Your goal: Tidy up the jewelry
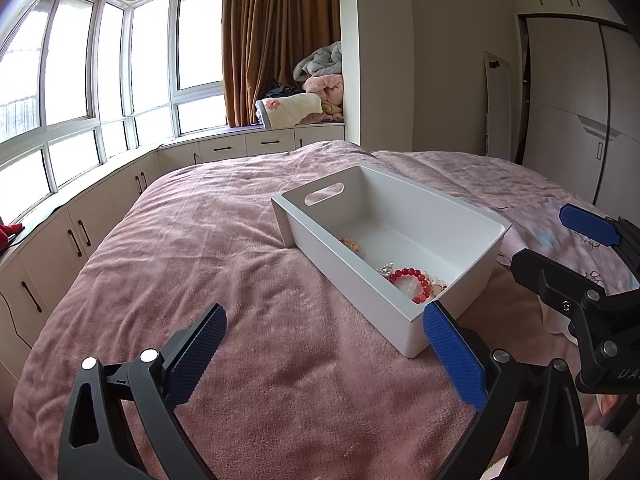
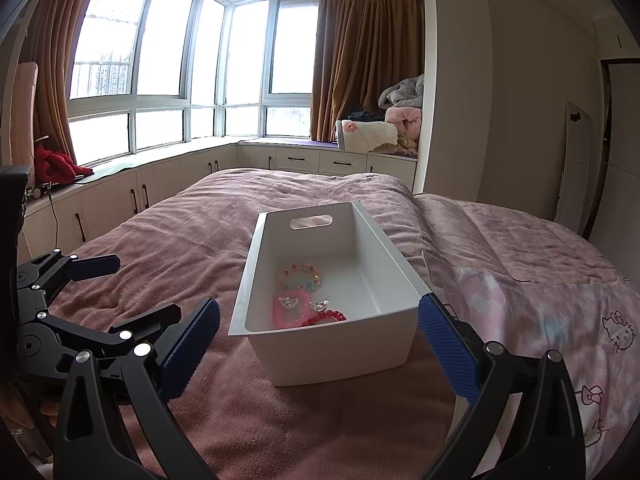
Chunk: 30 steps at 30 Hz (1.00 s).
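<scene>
Left wrist view: the left gripper (image 1: 325, 354) is hovering over the pink bedspread (image 1: 192, 264), its blue-padded fingers (image 1: 196, 354) standing wide apart and holding nothing. Just ahead, a white bin (image 1: 404, 248) with a slot handle in its far end wall is sitting on the bed, its near corner lying just beside the right-hand finger. Inside the bin, at the near end, a red bead bracelet (image 1: 412, 284) is lying on the floor, touching a small silver piece (image 1: 386, 269); a pale beaded bracelet (image 1: 352, 245) is resting farther along the near wall. The right gripper (image 1: 576, 264) is showing at the right edge, beside the bin, its fingers spread. Folded blankets (image 1: 316, 92) are piled on the window seat beyond. Right wrist view: the right gripper (image 2: 320, 338) is facing the near end wall of the white bin (image 2: 332, 344), with its fingers (image 2: 448, 350) wide apart, one on each side of that end, and gripping nothing. In the bin, a pastel beaded bracelet (image 2: 300, 276) is lying near the middle, a pink frame-shaped item (image 2: 291, 312) is sitting closer to the near end carrying a silver piece, and the red bead bracelet (image 2: 325, 317) is resting against it, partly hidden by the wall. The left gripper (image 2: 132, 286) is appearing at the left, over the bedspread (image 2: 160, 240), fingers parted. A cartoon-print cloth (image 2: 560, 328) is covering the bed to the right of the bin.
</scene>
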Tool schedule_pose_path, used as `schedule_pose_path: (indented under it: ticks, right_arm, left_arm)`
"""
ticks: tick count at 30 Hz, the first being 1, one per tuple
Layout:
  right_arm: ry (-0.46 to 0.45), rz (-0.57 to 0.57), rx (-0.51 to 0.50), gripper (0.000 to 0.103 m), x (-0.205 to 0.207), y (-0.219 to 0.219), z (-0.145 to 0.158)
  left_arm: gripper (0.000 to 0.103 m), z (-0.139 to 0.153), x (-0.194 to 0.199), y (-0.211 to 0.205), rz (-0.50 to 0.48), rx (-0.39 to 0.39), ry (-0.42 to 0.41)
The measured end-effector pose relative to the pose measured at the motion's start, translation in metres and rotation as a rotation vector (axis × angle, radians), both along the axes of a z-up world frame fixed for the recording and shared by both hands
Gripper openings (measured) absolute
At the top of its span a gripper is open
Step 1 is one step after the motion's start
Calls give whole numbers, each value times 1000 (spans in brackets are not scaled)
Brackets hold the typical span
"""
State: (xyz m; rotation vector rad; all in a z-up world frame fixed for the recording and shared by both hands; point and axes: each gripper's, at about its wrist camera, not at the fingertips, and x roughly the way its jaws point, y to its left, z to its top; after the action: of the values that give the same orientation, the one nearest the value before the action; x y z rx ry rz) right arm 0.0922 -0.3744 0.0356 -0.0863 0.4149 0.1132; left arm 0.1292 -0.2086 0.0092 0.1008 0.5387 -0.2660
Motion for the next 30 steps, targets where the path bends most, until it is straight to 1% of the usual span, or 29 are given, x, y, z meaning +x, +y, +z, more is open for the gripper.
schedule_pose_path:
  ticks: [27, 30]
  right_arm:
    - [11, -9, 32, 98, 1, -5, -2]
    - [13, -13, 41, 98, 1, -7, -3]
  left_arm:
    - [99, 4, 0, 4, 16, -1, -3]
    - [99, 4, -1, 6, 16, -16, -11]
